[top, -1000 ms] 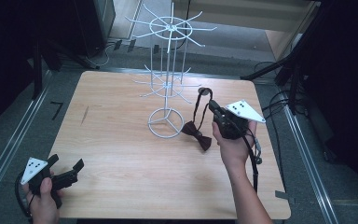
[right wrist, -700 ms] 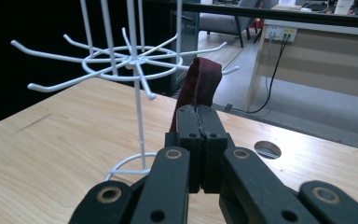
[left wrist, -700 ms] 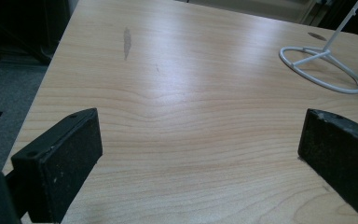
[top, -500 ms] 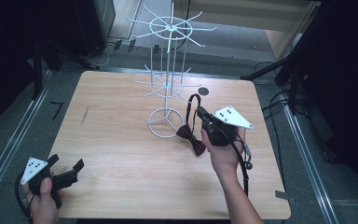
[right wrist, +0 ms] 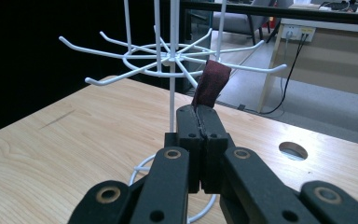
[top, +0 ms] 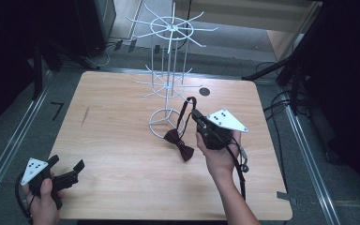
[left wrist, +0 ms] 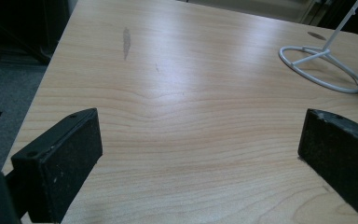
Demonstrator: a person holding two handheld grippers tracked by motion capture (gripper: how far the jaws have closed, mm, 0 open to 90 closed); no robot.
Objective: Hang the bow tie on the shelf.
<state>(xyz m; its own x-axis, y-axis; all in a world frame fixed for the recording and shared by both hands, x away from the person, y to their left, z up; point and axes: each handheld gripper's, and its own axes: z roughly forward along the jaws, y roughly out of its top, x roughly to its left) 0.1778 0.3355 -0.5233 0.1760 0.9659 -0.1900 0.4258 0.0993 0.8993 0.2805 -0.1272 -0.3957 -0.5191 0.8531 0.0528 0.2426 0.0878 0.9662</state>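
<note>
Bow tie of dark maroon fabric (top: 180, 145), with its thin strap (right wrist: 210, 83), is what we find in hand: the right tongs (top: 198, 116) are clamped tight on the strap, pads pressed together with the cloth emerging above them in the right gripper view. We note the bow itself hanging below the strap, low over the light wooden tabletop (top: 122, 140), just beside the ring base of the white wire display stand (top: 168, 89). The strap sits close in front of the stand's lower ring of hooks. The left tongs (top: 66, 172) rest near the tabletop's near left corner, jaws spread wide with nothing between them.
</note>
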